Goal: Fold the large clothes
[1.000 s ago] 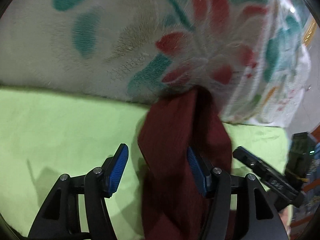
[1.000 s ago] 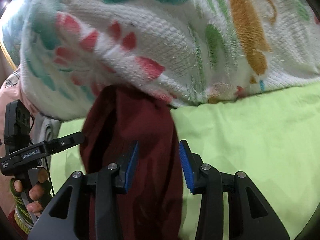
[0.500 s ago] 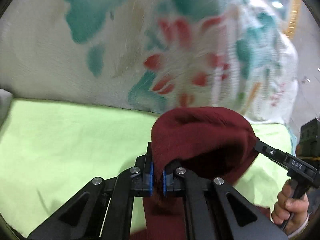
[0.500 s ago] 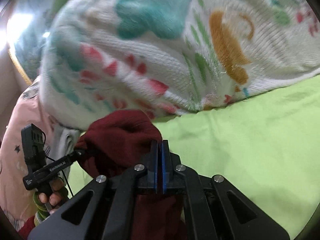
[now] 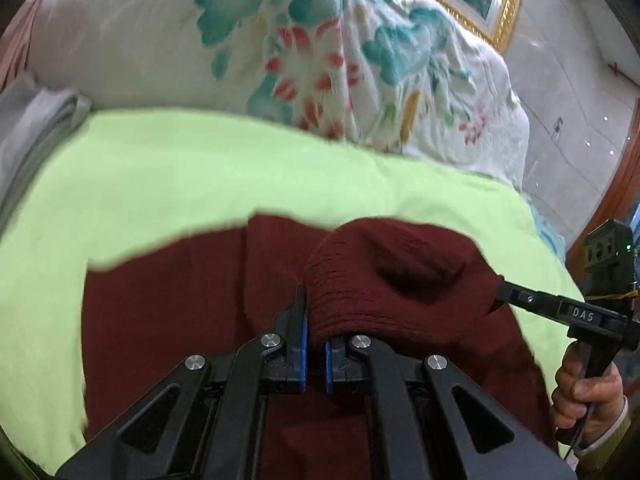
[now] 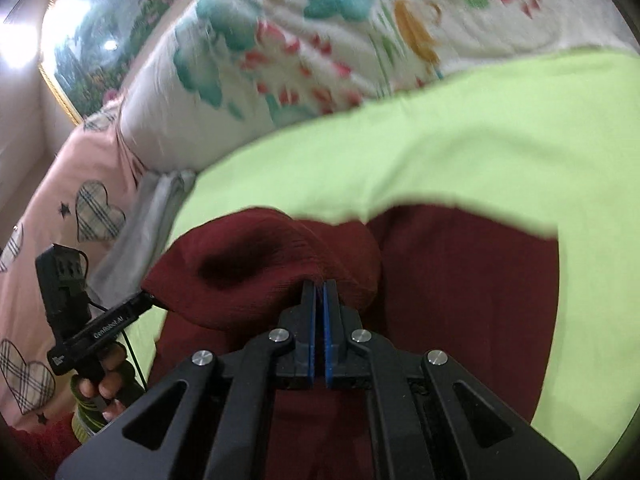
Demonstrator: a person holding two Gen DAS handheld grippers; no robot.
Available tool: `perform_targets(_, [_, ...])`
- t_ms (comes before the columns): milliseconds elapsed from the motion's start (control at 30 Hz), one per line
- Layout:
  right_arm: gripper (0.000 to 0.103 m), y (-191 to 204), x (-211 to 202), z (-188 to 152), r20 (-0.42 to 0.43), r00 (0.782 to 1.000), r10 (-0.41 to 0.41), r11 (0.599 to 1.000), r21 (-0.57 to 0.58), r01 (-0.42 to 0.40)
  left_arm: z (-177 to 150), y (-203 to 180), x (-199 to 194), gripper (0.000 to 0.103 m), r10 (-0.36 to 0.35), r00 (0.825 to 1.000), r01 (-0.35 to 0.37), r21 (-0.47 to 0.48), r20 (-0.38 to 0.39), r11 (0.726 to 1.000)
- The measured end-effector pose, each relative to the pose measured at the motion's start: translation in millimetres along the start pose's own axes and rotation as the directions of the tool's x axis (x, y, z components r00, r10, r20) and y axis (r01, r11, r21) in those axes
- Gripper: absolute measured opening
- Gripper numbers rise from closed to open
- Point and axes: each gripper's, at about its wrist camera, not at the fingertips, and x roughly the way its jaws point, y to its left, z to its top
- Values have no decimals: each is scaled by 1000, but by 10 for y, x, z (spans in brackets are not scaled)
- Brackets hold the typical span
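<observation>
Left wrist view: left gripper (image 5: 315,344) was clamped on a bunched edge of the maroon garment (image 5: 192,304), w/ the rest lying on the green sheet (image 5: 200,168) below and ahead. Right gripper (image 6: 319,320) was likewise pinched on the same fold, just beside the left. Garment's long axis seemed to run away from both toward the quilt (image 6: 280,40); neither hand looked nearer.

Hand-held grippers, pair: both clamped, held side by side.
Left hand-held gripper (image 5: 314,344): blue pads nearly together, pinching dark red knit. Right hand-held gripper (image 6: 319,312): pads pressed tight on the same fabric. Each is gripped by a bare hand (image 5: 586,394) on its handle.
</observation>
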Motion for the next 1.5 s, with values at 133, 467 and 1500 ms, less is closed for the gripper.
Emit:
perform_targets(133, [6, -31, 58, -364, -58, 998, -37, 999, 2, 37, -433, 125, -66, 5, 3, 997, -5, -27, -79, 1000])
perform_targets(467, [7, -227, -261, -579, -55, 998, 11, 990, 143, -3, -613, 539, -286, 40, -153, 972, 113, -218, -178, 969])
perform_targets(1500, [5, -525, 68, -425, -69, 997, -32, 955, 294, 51, -540, 686, 144, 19, -336, 917, 256, -331, -213, 908])
